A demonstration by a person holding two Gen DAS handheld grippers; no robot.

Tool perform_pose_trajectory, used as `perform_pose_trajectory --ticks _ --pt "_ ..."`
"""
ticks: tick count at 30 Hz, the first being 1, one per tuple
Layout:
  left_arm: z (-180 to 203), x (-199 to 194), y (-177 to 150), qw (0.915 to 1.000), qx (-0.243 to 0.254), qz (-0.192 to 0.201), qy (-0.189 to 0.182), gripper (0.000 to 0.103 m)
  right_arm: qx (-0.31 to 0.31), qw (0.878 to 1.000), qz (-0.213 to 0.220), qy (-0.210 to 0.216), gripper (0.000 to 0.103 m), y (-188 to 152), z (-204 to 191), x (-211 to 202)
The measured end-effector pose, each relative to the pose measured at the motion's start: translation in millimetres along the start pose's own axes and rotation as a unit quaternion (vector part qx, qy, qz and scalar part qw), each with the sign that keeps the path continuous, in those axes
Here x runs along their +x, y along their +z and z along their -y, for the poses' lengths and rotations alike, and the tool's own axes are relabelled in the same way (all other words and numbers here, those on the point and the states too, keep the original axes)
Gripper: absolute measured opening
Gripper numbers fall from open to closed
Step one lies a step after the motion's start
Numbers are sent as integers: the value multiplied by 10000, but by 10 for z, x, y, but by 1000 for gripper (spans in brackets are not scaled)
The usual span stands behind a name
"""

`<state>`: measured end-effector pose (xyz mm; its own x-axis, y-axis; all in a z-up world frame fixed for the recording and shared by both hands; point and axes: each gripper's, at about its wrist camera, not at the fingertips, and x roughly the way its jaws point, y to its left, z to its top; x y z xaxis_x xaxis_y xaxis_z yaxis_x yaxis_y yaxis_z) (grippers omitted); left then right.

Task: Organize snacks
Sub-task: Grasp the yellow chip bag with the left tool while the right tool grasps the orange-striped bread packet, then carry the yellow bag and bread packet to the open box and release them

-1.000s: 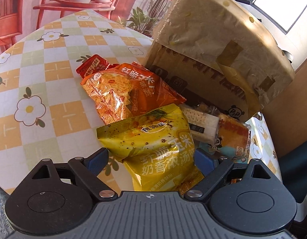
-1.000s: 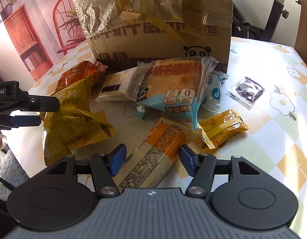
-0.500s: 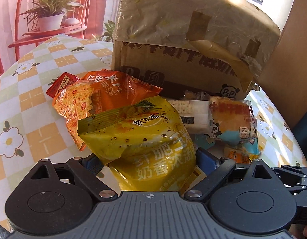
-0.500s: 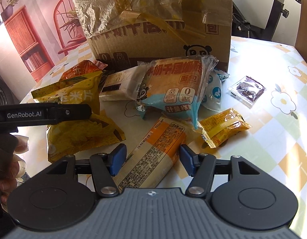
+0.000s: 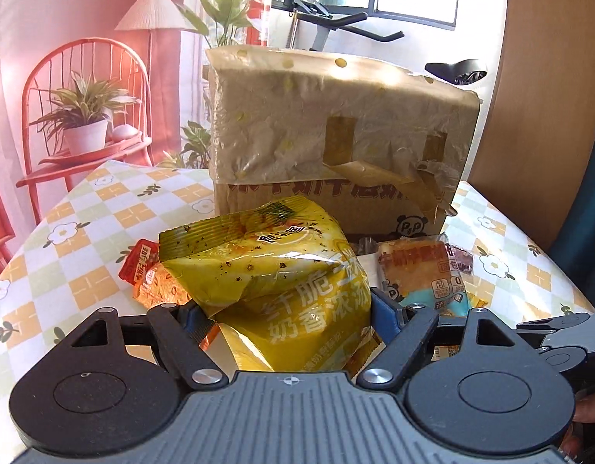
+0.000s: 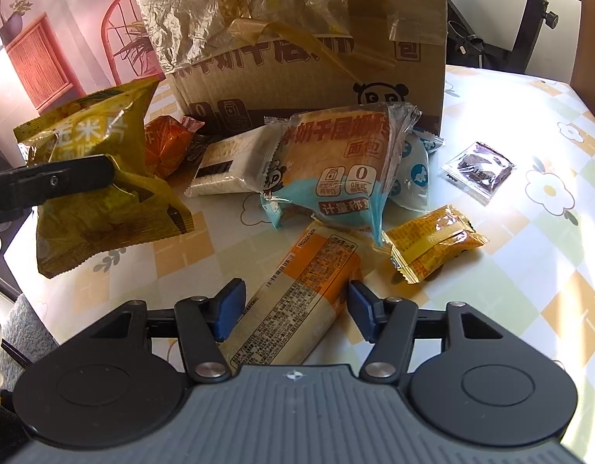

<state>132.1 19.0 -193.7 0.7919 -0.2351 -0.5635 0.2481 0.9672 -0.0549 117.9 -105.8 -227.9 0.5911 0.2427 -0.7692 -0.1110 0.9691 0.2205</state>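
My left gripper (image 5: pixel 285 315) is shut on a yellow chip bag (image 5: pixel 274 282) and holds it lifted above the table; the same bag (image 6: pixel 100 193) hangs at the left of the right wrist view. My right gripper (image 6: pixel 295 311) is open, its jaws on either side of a long orange-and-cream biscuit pack (image 6: pixel 297 297) that lies flat. Behind it lie a bread packet (image 6: pixel 336 170), a white cracker pack (image 6: pixel 231 166), an orange chip bag (image 6: pixel 167 145), a small yellow snack (image 6: pixel 432 247) and a dark sachet (image 6: pixel 477 170). The cardboard box (image 6: pixel 309 58) stands behind them.
The table has a checked floral cloth (image 6: pixel 529 270). A red sachet (image 5: pixel 138 266) lies left of the lifted bag. A red chair with a potted plant (image 5: pixel 84 123) stands beyond the table's far left edge. An exercise bike (image 5: pixel 336 27) stands behind the box.
My left gripper has lifted the yellow chip bag off the table and tilted up toward the box. My right gripper has not moved.
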Motion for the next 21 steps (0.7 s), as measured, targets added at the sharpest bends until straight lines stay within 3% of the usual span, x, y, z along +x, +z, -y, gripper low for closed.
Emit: perform_pose_trajectory --ticks 5,9,17,21 --pt "-63 -147 81 9998 90 140 89 82 -46 9999 -79 -54 61 21 -43 36" --pt "-123 -226 124 9995 88 210 218 82 -473 9985 -185 199 54 10 -205 57" --pt "-206 -234 76 9993 -12 106 368 82 -746 9966 -290 188 50 7 -325 175" --pt "-217 -271 111 9991 -53 200 370 82 -747 9968 -150 241 39 25 -314 126"
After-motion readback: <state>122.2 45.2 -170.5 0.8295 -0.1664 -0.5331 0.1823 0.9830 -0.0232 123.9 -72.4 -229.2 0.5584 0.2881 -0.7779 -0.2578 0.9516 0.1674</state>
